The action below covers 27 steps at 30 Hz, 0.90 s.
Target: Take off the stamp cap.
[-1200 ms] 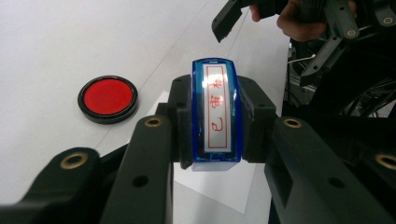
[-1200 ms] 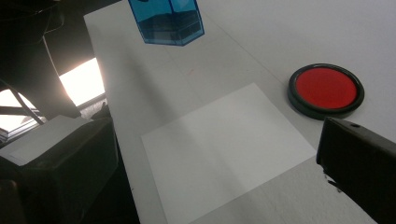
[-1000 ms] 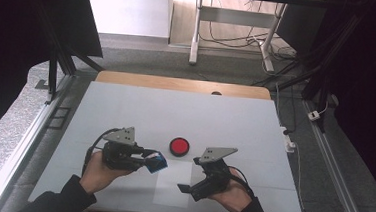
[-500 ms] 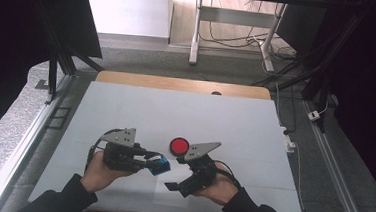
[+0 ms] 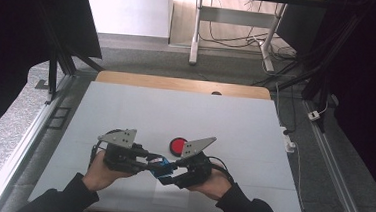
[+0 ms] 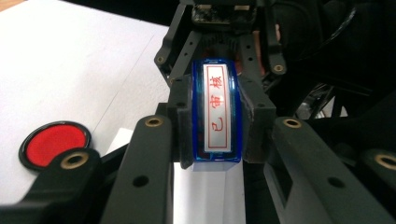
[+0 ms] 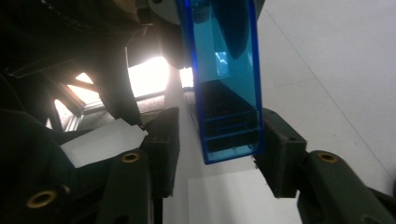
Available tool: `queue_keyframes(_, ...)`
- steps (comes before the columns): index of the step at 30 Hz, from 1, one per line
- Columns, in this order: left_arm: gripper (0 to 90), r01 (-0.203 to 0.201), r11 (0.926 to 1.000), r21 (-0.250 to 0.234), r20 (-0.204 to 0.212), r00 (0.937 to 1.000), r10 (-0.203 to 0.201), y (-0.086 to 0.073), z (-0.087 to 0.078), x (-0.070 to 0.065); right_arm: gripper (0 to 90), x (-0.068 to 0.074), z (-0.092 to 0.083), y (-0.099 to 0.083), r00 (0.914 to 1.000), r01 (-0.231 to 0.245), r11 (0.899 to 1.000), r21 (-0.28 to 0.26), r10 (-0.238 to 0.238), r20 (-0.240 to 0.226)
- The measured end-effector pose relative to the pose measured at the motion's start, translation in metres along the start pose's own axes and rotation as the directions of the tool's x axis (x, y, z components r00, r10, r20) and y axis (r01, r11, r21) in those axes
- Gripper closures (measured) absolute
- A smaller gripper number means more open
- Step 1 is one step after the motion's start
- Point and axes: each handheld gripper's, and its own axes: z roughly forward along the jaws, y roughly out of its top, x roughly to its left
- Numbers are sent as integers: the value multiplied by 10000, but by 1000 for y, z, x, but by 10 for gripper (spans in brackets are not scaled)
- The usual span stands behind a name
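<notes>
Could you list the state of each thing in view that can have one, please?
blue stamp: held off the table, clamped across its sides.
left gripper: shut on the blue stamp.
right gripper: jaws just been closing around the stamp's end; a gap shows at one pad, so open.
red ink pad: uncovered, flat on the table.
white paper: flat beneath the stamp.

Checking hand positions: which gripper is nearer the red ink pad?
Right. The right gripper sits just below the red ink pad; the left gripper lies farther left, clamping the blue stamp.
</notes>
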Motion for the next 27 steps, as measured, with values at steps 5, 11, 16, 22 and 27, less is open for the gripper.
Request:
queue_keyframes(5, 700, 0, 9998, -205, 227, 9997, 5, -1, -1, 2, 642, -1, -3, 1, 9995, 45, 9997, -222, -52, -323)
queue_keyframes(11, 701, -253, 9993, -257, 360, 9990, 262, -2, -1, 1, 682, -3, -4, 2, 9969, -218, 9997, -129, 207, -756)
queue_keyframes(16, 702, -911, 9958, -12, -399, 9951, 909, 2, -1, -7, 686, -8, -3, 0, 9878, -1230, 9924, -90, 1216, -976)
queue_keyframes(22, 702, -564, 9982, 187, 78, 9984, 563, 2, 0, -3, 687, -5, -2, 0, 9945, -682, 9972, 291, 702, -776)
queue_keyframes(27, 701, -283, 9996, -52, 327, 9991, 284, 2, -4, 0, 687, 0, -2, 0, 9982, 177, 9974, 697, -137, -580)
